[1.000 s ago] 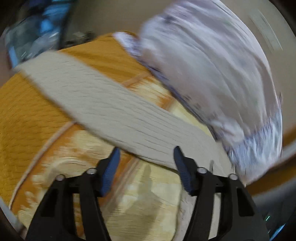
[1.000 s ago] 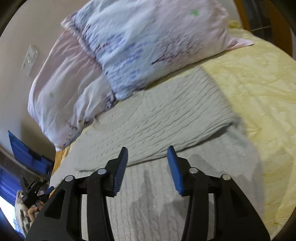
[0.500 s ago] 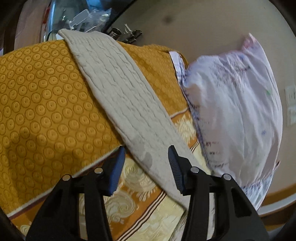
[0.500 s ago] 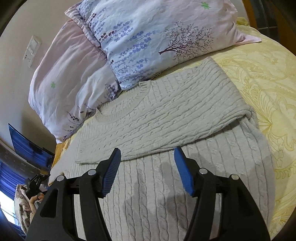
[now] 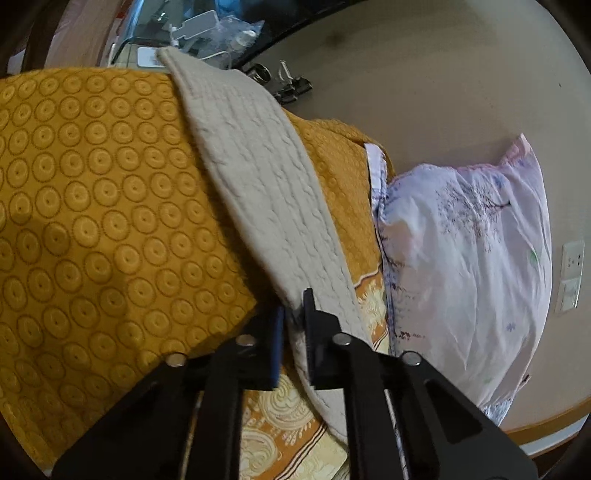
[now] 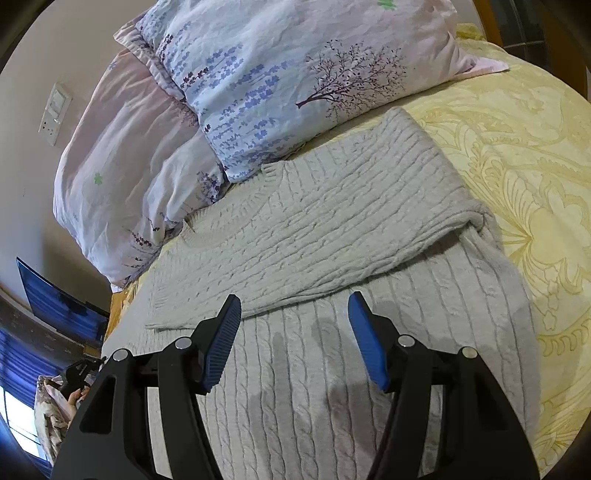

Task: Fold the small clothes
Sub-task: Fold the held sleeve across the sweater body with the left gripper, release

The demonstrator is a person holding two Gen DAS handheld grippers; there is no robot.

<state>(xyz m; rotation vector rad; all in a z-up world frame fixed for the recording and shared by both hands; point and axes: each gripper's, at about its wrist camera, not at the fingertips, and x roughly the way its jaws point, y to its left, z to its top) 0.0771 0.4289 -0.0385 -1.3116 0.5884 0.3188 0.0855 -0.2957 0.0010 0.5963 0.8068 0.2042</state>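
A grey cable-knit sweater [image 6: 332, 229] lies flat on the bed, one sleeve folded across its chest. Its other sleeve [image 5: 266, 192] stretches out over the orange part of the bedspread in the left wrist view. My left gripper [image 5: 293, 314] is shut on the near edge of that sleeve. My right gripper [image 6: 293, 332] is open and empty, hovering just above the sweater's body below the folded sleeve.
Two floral pillows [image 6: 288, 74] lean at the head of the bed; one also shows in the left wrist view [image 5: 465, 258]. The yellow patterned bedspread [image 6: 528, 166] lies right of the sweater, its orange circle-patterned part [image 5: 92, 221] left. A cluttered table [image 5: 207, 33] stands past the bed's edge.
My left gripper has closed on the edge of the outstretched sleeve. My right gripper has opened wider and stayed over the sweater's body.
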